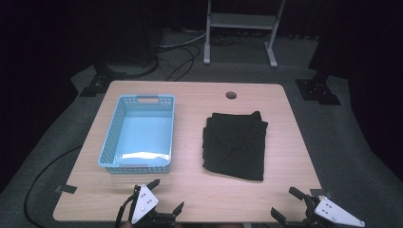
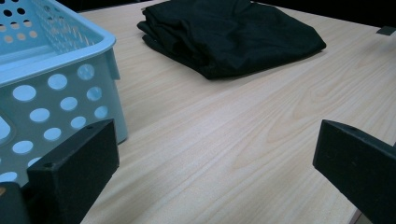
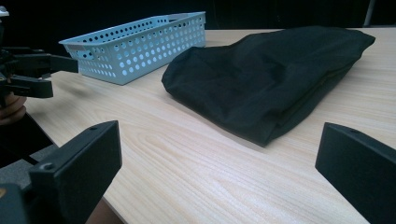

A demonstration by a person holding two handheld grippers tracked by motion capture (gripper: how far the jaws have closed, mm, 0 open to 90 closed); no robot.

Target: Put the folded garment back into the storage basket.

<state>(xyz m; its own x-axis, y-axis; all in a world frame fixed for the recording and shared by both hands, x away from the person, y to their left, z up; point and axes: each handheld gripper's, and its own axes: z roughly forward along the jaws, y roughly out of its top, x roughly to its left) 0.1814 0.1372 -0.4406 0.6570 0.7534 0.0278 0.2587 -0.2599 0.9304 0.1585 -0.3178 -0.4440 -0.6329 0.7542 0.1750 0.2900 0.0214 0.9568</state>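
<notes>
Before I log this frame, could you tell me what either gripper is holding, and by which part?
Nothing is held. The left gripper and right gripper are open at the near table edge, apart from the folded black cloth.

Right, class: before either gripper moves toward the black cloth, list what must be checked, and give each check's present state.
1. Left gripper jaws open: ok.
2. Right gripper jaws open: ok.
3. Both grippers hold nothing: ok.
4. Cloth folded, lying flat on the table: ok.
5. Basket has nothing in it: ok.
6. Bare table between jaws and cloth: ok.
</notes>
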